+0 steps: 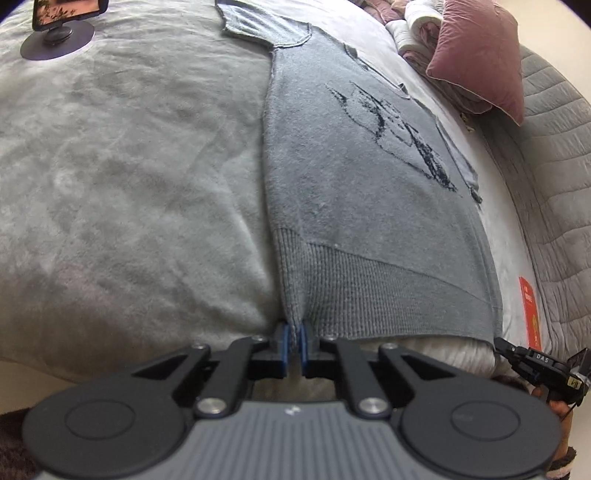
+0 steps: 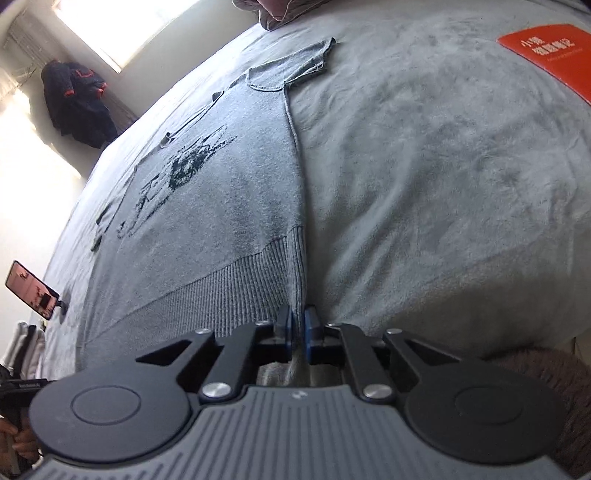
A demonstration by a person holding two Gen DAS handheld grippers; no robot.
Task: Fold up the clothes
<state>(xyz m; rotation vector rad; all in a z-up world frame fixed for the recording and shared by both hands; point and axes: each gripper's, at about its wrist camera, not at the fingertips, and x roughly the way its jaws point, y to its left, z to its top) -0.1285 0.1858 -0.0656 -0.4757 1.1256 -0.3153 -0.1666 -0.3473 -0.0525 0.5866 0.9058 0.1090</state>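
Observation:
A grey knitted sweater [image 1: 354,177] with a dark printed figure lies flat on the bed, its ribbed hem toward me and its sleeves folded in. My left gripper [image 1: 294,334] is shut on the hem's left corner, with the blue pads pinching the knit. The same sweater [image 2: 221,206] fills the left half of the right wrist view. There my right gripper [image 2: 298,325] is shut on the hem's right corner at the bed's near edge. The right gripper [image 1: 532,363] also shows at the far right of the left wrist view.
A light grey plush bed cover [image 1: 129,166] spreads to both sides. A phone on a round stand [image 1: 59,26] sits at the far left. Pink pillow [image 1: 487,51] and folded clothes lie at the head. A red card [image 2: 554,55] rests on the cover at right.

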